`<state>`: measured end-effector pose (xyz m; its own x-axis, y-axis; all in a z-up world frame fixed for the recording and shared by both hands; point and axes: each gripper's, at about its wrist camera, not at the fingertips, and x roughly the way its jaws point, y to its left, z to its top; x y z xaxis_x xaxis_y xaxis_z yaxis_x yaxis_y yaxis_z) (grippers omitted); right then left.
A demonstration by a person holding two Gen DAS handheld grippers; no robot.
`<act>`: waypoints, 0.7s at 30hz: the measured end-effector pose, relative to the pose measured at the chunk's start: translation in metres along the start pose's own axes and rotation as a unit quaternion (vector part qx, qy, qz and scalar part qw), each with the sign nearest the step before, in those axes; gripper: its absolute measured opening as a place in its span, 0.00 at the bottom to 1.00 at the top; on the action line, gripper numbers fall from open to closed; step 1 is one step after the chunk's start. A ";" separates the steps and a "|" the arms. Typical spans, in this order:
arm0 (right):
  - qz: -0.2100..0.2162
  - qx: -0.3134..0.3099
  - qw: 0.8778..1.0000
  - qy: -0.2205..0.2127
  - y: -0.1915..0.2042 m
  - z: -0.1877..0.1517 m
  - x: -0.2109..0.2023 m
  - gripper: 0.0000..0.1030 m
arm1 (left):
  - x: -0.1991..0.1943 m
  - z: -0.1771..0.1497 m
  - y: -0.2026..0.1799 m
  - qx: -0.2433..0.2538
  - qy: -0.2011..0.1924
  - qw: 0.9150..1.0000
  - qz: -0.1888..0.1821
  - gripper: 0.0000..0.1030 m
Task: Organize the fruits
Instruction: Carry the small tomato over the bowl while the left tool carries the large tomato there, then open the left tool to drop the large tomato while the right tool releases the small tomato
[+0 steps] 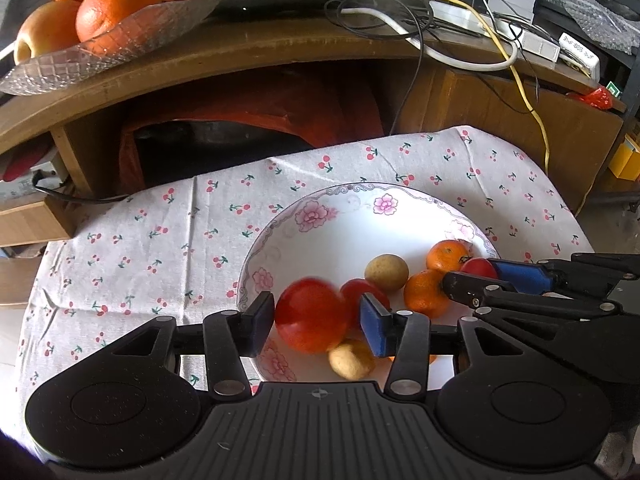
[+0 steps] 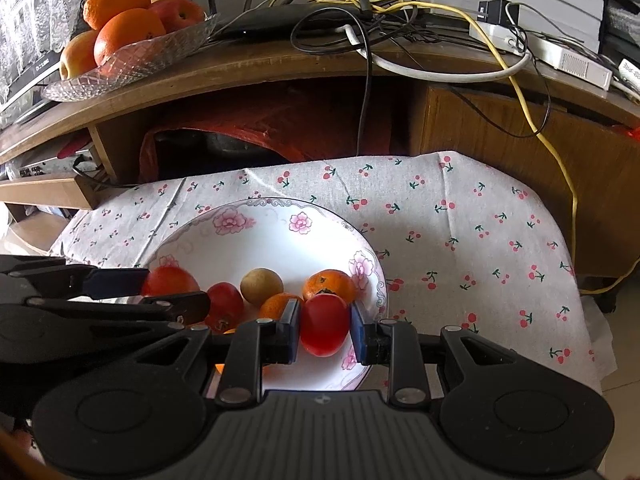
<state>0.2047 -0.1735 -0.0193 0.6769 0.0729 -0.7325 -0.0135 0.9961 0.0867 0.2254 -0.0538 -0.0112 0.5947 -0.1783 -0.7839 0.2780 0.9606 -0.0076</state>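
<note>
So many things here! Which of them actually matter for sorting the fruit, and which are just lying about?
Part of the job:
- flowered plate holding the small fruits
- red fruit between the left hand-held gripper fingers
- red fruit in the right hand-held gripper
- small oranges, yellowish fruit

Just lying about:
- cables
- cherry-print cloth
- glass dish of big oranges, probably

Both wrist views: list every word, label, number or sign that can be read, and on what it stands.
Nothing can be read for certain.
Black adapter on the wooden cabinet: white label, print too small.
Dark device at the left edge of the right wrist view: pale characters, too blurred.
Green sign at the right edge of the left wrist view: a symbol, unclear.
Floral plate: flowers only, no text.
</note>
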 end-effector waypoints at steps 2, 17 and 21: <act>0.002 0.004 1.000 0.000 0.000 0.000 0.000 0.29 | 0.000 0.000 0.001 -0.001 0.000 1.000 0.000 0.55; 0.008 0.020 1.000 -0.008 -0.002 0.003 -0.006 0.30 | -0.010 0.002 0.003 -0.006 -0.014 1.000 0.002 0.60; 0.007 0.025 1.000 -0.015 -0.003 0.004 -0.009 0.31 | -0.014 0.001 0.002 -0.003 -0.018 1.000 -0.001 0.63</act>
<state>0.2016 -0.1779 -0.0100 0.6980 0.0839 -0.7112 0.0135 0.9914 0.1301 0.2186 -0.0497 0.0006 0.6204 -0.1883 -0.7613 0.2747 0.9614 -0.0140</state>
